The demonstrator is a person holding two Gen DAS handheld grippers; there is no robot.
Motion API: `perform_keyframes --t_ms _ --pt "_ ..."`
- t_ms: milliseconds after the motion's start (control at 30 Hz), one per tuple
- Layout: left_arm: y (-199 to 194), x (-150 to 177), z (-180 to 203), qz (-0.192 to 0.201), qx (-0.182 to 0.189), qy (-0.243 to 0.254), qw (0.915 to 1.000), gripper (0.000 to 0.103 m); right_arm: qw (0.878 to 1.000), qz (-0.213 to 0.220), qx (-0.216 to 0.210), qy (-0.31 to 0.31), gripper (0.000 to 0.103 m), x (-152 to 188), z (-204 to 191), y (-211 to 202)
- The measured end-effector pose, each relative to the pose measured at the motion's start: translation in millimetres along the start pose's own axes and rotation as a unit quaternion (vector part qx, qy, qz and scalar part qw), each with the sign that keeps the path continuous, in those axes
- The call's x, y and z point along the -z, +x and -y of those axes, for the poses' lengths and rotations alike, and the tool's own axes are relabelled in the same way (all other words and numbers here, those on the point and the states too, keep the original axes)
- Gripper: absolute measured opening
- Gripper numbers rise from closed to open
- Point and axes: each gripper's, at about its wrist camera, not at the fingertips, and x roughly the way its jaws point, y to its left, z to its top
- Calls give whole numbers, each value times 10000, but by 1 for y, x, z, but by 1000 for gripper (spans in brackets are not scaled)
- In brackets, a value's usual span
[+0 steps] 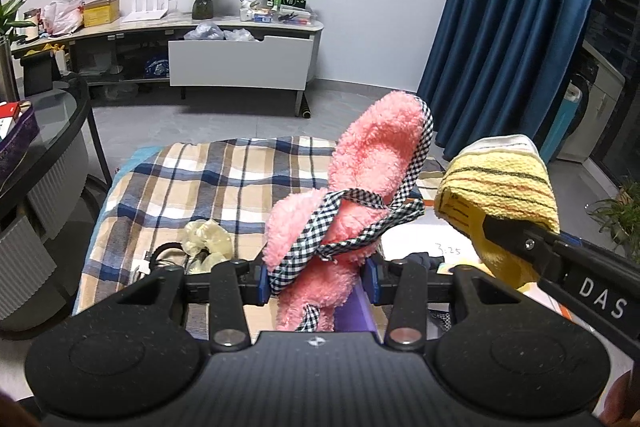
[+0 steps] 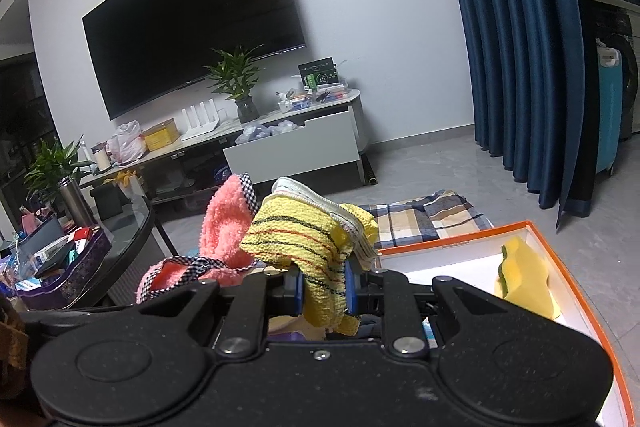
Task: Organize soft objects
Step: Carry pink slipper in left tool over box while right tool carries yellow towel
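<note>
My left gripper [image 1: 318, 281] is shut on a pink fluffy cloth with black-and-white checked trim [image 1: 372, 163], which stands up above its blue pads. That pink cloth [image 2: 224, 223] also shows at the left of the right wrist view. My right gripper [image 2: 325, 293] is shut on a yellow striped towel [image 2: 296, 239] that bunches over its pads. In the left wrist view the yellow towel [image 1: 500, 183] and the right gripper's arm sit at the right, beside the pink cloth. Both are held above a plaid blanket [image 1: 224, 179] on the floor.
An orange-rimmed white box [image 2: 568, 267] at the right holds a yellow-green sponge [image 2: 524, 279]. A pale scrunchie [image 1: 210, 239] lies on the blanket. A glass table [image 1: 60, 131] with boxes stands left. The TV cabinet [image 1: 240, 59] and blue curtain [image 1: 512, 27] are behind.
</note>
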Motion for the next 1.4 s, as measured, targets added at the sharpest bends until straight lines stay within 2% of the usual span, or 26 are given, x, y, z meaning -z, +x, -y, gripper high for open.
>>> perform_keyframes --t_ms 1400 --pt "28 4 47 -321 391 345 9981 43 9976 124 586 342 25 -6 60 -6"
